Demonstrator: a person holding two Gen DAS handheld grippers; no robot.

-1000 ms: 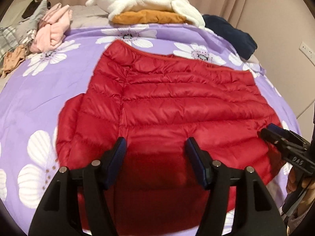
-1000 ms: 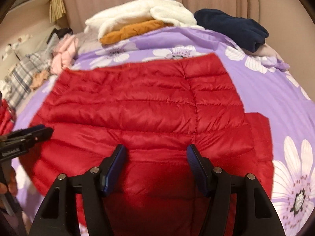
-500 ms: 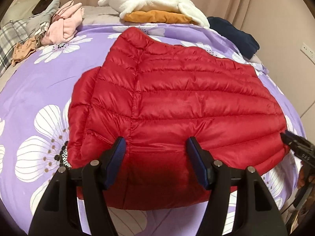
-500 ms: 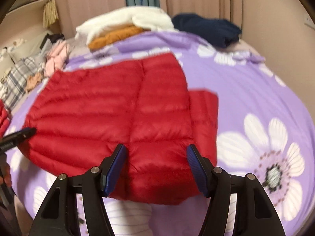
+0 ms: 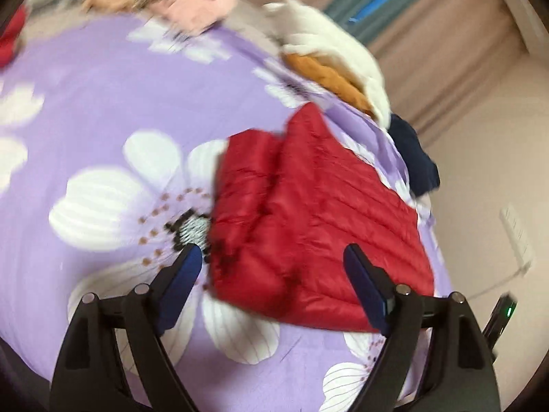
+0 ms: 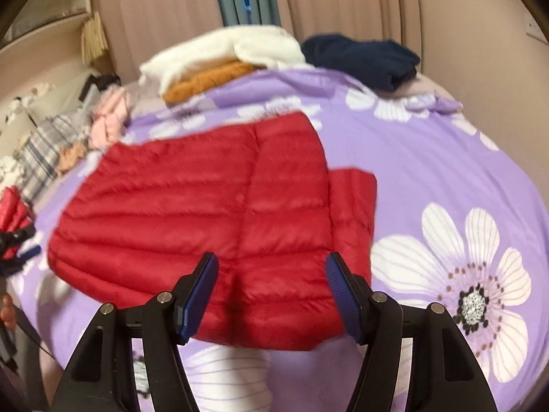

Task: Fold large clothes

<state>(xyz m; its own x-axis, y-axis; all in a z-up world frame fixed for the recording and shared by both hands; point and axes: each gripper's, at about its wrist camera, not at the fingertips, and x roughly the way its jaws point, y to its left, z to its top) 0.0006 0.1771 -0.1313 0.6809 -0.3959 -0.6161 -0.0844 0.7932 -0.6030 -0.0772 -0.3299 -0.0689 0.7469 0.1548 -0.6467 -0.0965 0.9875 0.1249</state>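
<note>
Nearest in the left wrist view, the left gripper (image 5: 274, 276) hangs above the purple flowered bedspread (image 5: 103, 103) with its jaws opening and nothing pressed between the pads; the near corner of the red puffer jacket (image 5: 308, 226) shows in the gap between the fingers but lies flat on the bed, loose of them. That view is tilted and smeared, so the jacket runs away diagonally toward the upper right, and it alone shows a folded sleeve edge bunched on the jacket's left side and a wall socket plate (image 5: 516, 237) on the right wall. Closest in the right wrist view, the right gripper (image 6: 271, 295) hovers over the jacket's (image 6: 192, 213) near hem with its fingers parted and gripping nothing, the quilted cloth lying beneath them. Only this view is level and sharp enough to show the jacket spread broadly across the bedspread (image 6: 429, 158), with a folded red panel sticking out at its right edge, and the left gripper (image 6: 20, 243) as a small dark shape at the far left, beside another red garment (image 6: 12, 206). Farther back, both views show a white fleece (image 6: 223, 51) stacked on an orange garment (image 6: 206, 80) and a navy garment (image 6: 360, 58) at the bed's far side; the plaid cloth (image 6: 44, 151) and pink clothes (image 6: 109, 120) read clearly only from the right, with curtains (image 6: 343, 0) behind
</note>
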